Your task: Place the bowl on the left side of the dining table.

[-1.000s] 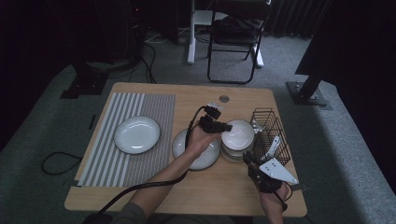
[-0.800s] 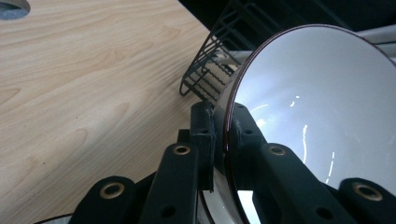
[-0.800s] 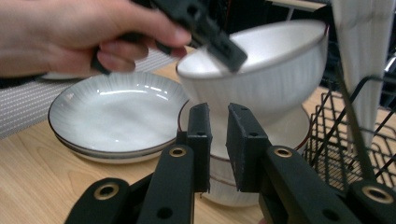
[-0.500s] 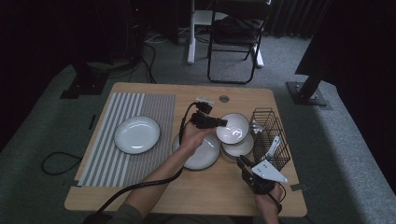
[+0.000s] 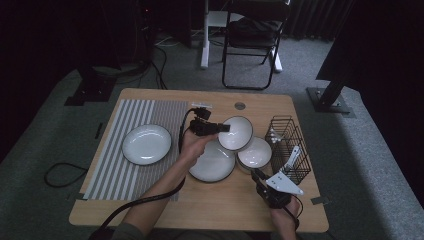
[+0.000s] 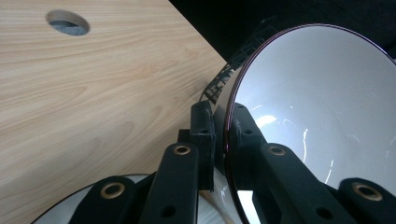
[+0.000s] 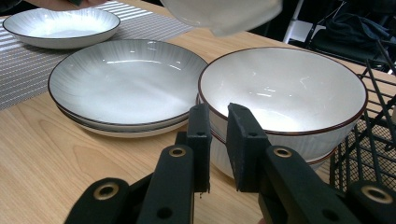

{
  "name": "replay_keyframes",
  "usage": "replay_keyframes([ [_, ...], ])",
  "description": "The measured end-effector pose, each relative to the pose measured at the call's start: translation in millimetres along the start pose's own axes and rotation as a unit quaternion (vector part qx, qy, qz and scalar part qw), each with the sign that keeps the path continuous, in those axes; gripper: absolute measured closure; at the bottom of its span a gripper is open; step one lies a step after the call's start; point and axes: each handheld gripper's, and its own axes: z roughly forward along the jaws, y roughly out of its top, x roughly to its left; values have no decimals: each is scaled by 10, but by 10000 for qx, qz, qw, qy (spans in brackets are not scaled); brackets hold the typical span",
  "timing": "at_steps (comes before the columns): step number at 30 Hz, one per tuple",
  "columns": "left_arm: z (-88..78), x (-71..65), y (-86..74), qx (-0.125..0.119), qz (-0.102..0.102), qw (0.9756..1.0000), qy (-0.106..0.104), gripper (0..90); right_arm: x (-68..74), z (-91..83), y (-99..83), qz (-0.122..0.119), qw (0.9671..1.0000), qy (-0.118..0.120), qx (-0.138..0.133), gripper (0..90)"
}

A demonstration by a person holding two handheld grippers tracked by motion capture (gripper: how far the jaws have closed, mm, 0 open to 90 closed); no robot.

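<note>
- Gripping a white bowl (image 5: 236,133) by its rim, the left claw (image 5: 223,128) holds it tilted in the air above the desk (image 5: 165,202), over the stacked shallow plates (image 5: 212,162); the jaws pinch the dark-edged rim from both sides in the left gripper view, a hold that suits lifting one bowl clear of a nest.
- The lifted bowl hangs just above and beside the remaining stacked bowls (image 5: 255,152), which sit next to the black wire rack (image 5: 289,145); judged, it is being carried from that stack toward a place setting.
- The right claw (image 5: 259,176) rests low near the desk's front edge, jaws narrow with nothing between them, pointed at the stacked bowls' wall (image 7: 280,100); likely standing by to steady them.
- One plate (image 5: 147,144) already lies on the striped placemat (image 5: 117,165), suggesting the mat is the bowl's destination.
- Risk: a rim-only pinch on glazed ware may slip if tilted further.
</note>
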Motion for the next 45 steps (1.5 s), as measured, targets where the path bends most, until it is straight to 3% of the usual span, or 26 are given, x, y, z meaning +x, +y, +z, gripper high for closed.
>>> replay_keyframes([
  [11,-338,301,-88,-222,-311,9992,99,837,20,27,-11,-20,10000,80,50,792],
  [21,-706,573,-239,-392,-531,9973,335,836,37,63,-43,-2,9998,144,140,794],
  [25,-833,644,-294,-421,-516,9965,506,836,58,92,-59,-12,9996,184,193,794],
  [35,-1062,769,-405,-529,-629,9945,647,837,90,191,-49,-32,9994,208,272,803],
  [45,-1360,989,-549,-715,-877,9894,915,836,104,316,-61,-126,9986,224,463,828],
])
